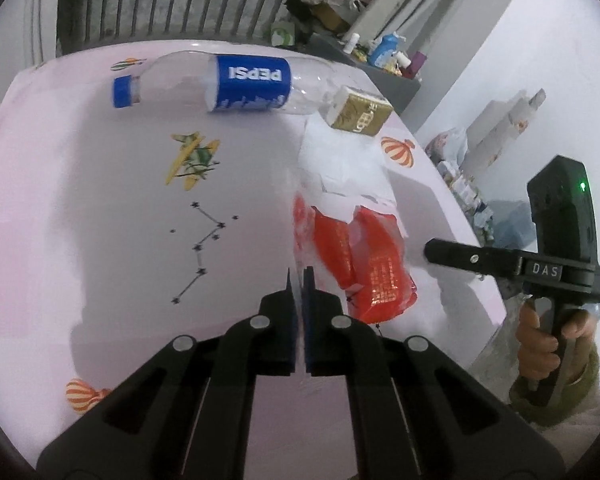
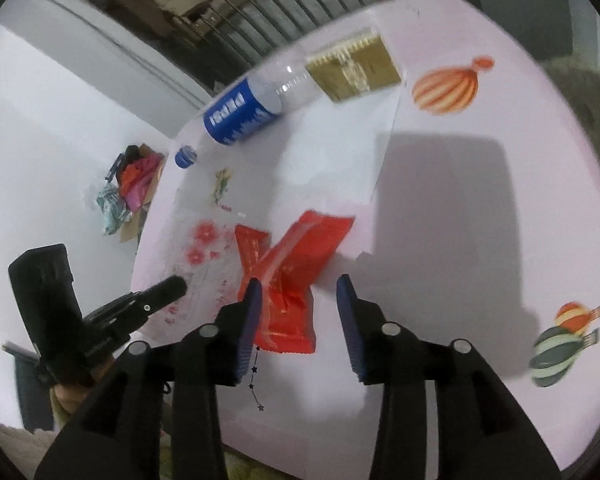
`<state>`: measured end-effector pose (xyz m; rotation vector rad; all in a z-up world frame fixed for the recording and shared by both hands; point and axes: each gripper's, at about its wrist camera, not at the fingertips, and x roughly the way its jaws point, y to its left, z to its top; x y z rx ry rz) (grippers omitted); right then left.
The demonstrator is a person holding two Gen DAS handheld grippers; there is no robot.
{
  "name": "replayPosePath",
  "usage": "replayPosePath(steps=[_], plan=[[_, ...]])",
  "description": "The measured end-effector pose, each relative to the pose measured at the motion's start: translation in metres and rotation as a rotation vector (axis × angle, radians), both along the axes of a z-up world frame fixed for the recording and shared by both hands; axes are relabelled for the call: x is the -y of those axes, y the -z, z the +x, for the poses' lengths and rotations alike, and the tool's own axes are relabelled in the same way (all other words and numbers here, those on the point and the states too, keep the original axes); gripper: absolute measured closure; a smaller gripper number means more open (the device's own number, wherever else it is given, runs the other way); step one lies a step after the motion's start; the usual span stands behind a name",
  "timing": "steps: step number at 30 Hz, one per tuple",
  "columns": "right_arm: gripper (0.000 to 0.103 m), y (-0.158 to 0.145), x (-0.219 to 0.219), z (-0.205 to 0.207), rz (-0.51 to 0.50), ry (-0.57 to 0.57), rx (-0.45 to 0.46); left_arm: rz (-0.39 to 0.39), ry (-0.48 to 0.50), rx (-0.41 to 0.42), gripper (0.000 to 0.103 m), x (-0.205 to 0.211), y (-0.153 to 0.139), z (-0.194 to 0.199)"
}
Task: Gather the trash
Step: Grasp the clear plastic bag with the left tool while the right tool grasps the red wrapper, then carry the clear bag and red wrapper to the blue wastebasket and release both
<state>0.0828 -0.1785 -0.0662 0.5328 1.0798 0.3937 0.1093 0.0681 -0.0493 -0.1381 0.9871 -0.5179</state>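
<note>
On the worktop (image 2: 460, 208), right tool (image 2: 298, 300) gapes over red wrapper (image 2: 296, 264), needs lowering + squeeze; left tool (image 1: 300, 284) shut, empty.

you have a pale pink table (image 1: 100, 184) printed with balloons, a plane and a star line. on it lie an empty pepsi bottle (image 1: 228, 82) on its side, a gold carton (image 1: 358, 110) just beside the bottle's base, a white paper sheet (image 1: 340, 164) under the carton, and red wrappers (image 1: 364, 264) overlapping the sheet's near edge.
</note>
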Motion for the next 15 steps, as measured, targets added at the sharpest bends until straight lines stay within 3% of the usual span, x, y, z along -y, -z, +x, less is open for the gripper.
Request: replayPosePath(steps=[3,15], plan=[[0.064,0.013,-0.009,0.005,0.015,-0.011,-0.044,0.009,0.006,-0.005,0.102,0.010,0.005,0.002],[0.068,0.013,-0.021,0.007,0.015,-0.024,-0.019,0.005,0.022,-0.033,0.102,0.028,0.013,0.005]])
